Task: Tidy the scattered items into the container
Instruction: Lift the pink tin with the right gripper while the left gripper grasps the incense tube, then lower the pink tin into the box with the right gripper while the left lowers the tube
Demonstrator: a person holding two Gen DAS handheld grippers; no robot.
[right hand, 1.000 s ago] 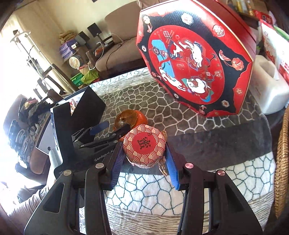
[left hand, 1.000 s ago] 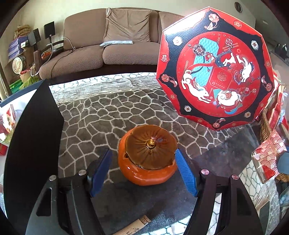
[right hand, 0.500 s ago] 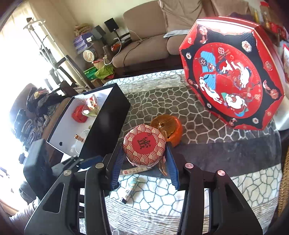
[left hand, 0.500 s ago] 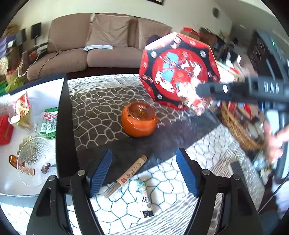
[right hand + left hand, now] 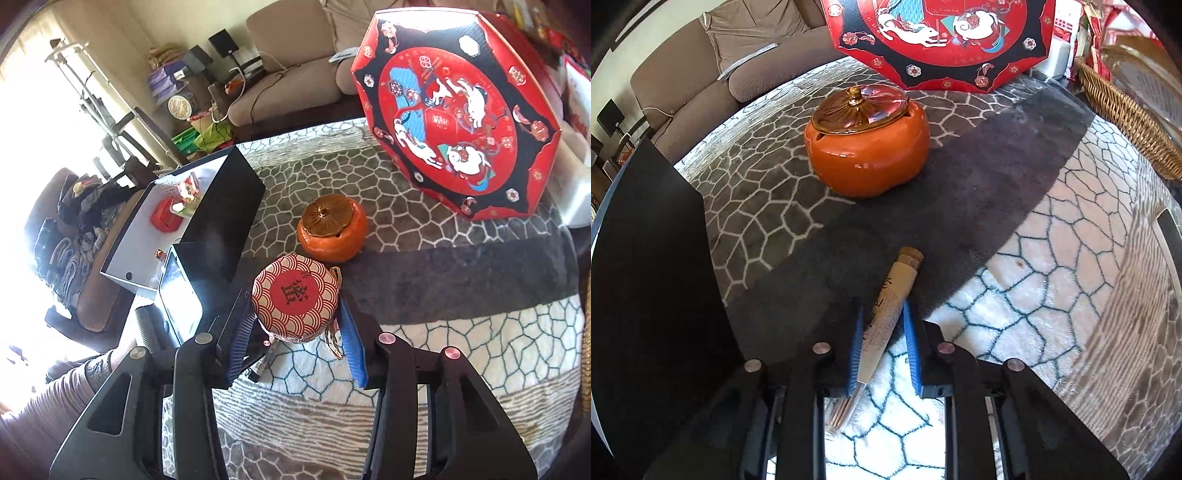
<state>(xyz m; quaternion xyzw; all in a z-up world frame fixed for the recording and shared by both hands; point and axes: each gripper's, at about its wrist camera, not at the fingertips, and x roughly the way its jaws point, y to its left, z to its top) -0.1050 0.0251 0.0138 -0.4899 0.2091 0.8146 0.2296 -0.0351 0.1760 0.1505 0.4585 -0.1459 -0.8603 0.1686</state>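
Half a second ago the left claw [image 5: 882,325] stood wide above the rug [image 5: 1052,295]; now it is closing around the incense tube [image 5: 892,299] there. Right claw [image 5: 295,328] grips the patterned tin [image 5: 295,295]. The black box [image 5: 221,221] holds red packets [image 5: 166,218].

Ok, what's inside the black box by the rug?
In the black box: a red packet and a small printed pack on white lining. Its near wall hides the rest.

Probably home lounge: sofa [image 5: 295,70], rug [image 5: 1015,177]
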